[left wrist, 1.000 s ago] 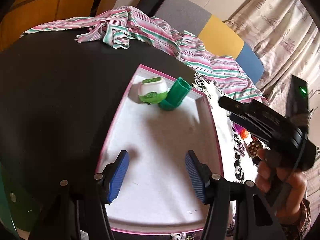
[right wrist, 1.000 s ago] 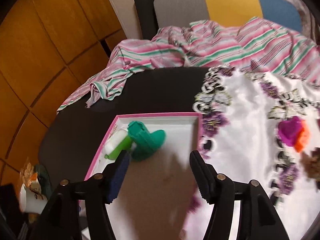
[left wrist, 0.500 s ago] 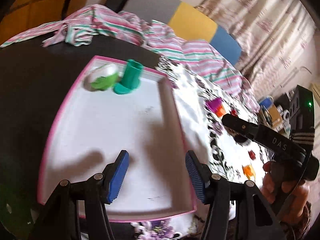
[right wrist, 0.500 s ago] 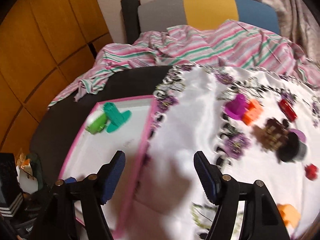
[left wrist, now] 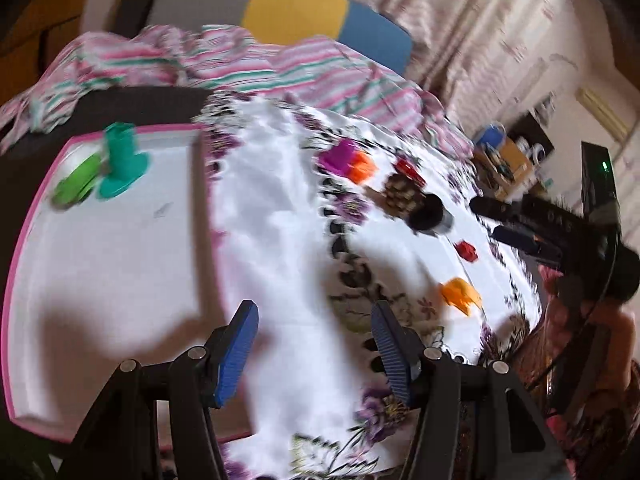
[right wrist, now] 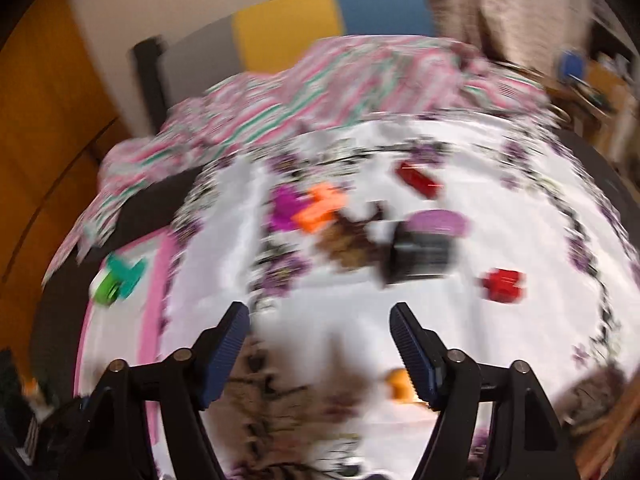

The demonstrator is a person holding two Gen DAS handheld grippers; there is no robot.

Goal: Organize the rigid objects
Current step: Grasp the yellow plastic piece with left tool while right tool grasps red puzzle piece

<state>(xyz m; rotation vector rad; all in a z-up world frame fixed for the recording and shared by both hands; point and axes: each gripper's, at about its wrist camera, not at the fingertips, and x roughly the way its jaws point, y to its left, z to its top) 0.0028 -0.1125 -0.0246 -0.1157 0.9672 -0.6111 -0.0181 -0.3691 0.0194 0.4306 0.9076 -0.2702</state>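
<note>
Left wrist view: a pink-rimmed white tray lies on the dark table and holds two items in its far corner, a teal flanged piece and a lime-green and white piece touching it; the remainder of the tray floor is bare. To the tray's right, a white floral cloth carries the loose objects: a magenta block touching an orange block, a dark red block, a brown studded piece, a black cylinder, a small red block and an orange piece. Left gripper hangs over the cloth beside the tray's edge, jaws apart, nothing between them. Right gripper, jaws opening and empty, points at the cloth, with the black cylinder beyond its fingertips; the view is heavily blurred.
</note>
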